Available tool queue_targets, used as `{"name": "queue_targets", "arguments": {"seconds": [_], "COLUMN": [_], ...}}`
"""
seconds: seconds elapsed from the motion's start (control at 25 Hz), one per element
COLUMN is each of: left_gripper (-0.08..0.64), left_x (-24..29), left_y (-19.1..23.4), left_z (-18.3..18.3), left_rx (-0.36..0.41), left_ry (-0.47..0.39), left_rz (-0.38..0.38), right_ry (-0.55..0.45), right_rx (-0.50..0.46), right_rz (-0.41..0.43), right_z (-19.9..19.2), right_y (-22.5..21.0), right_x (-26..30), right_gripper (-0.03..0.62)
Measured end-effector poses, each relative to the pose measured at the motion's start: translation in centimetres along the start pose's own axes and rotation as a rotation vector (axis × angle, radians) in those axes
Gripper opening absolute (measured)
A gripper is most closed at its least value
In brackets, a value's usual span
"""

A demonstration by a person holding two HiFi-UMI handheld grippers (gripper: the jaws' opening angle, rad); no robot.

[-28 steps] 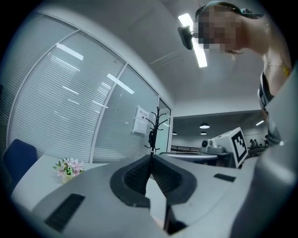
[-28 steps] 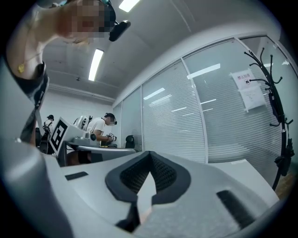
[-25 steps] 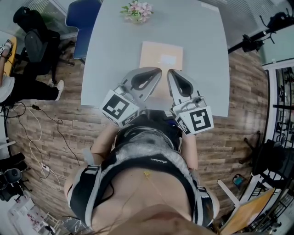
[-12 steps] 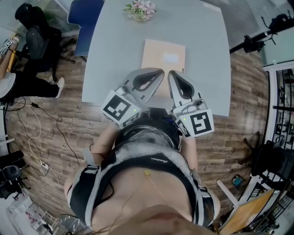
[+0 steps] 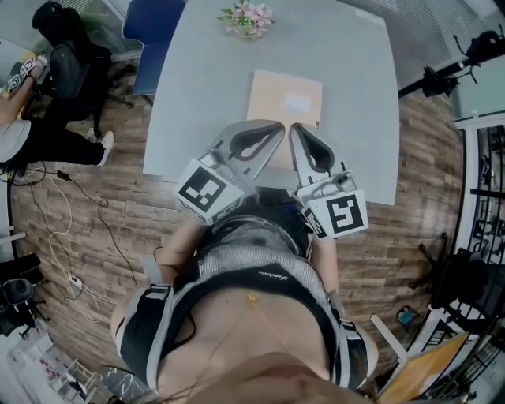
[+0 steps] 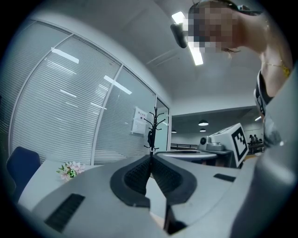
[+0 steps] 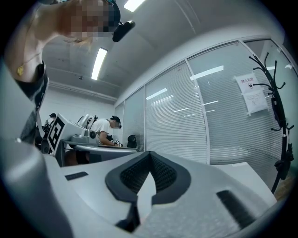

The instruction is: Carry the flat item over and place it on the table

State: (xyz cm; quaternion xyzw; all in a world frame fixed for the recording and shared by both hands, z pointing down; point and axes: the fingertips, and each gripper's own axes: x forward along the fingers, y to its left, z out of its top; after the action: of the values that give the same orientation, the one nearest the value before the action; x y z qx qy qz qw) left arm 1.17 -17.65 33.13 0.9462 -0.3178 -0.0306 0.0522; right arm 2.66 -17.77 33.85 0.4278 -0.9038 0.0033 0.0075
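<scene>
- The step in hand, as I judge it, is the tail end of the job: the tan mailing envelope (image 5: 286,101) lies flat on the grey bench (image 5: 205,71), white label up, and neither of my tools has hold of it.
- It sits just ahead of both tips. From my head view its near edge runs under them, and I cannot tell whether the tips touch it or hang above it.
- My left hand-held gripper (image 5: 272,130) is fully closed. In its own view the ribbed pads (image 6: 139,173) meet at the tip with nothing between them.
- My right hand-held gripper (image 5: 298,132) is the same: pads (image 7: 163,173) pressed together at the tip and empty.
- If the envelope is where it belongs, my next move calls for little: draw both tools straight back from it without dragging the near edge.
- If it needs to go further, I would have to open one pair of jaws and slide a pad under the thin edge, which is awkward with something lying this flat.
- Pose: I hold both tools close in front of my waist, side by side, marker cubes nearest me.
- The left one angles in towards the right, the right one points almost straight ahead, so the two tips nearly meet over the bench's near part.
- Far beyond the tips, a small bunch of pink flowers (image 5: 248,17) stands on the bench, well clear of the envelope.
</scene>
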Motion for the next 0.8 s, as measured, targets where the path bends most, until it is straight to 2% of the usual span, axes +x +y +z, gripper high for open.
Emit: {"name": "queue_targets", "arguments": {"seconds": [0.8], "left_gripper": [0.014], "left_x": [-0.19], "left_y": [-0.24], "left_z": [0.33], "left_rx": [0.013], "left_ry": [-0.005], "left_rz": [0.012], "right_ry": [0.001], "right_rx": [-0.002], "right_rz": [0.004], "right_z": [0.14], "right_y": [0.05], "right_x": [-0.32], "right_gripper": [0.005]}}
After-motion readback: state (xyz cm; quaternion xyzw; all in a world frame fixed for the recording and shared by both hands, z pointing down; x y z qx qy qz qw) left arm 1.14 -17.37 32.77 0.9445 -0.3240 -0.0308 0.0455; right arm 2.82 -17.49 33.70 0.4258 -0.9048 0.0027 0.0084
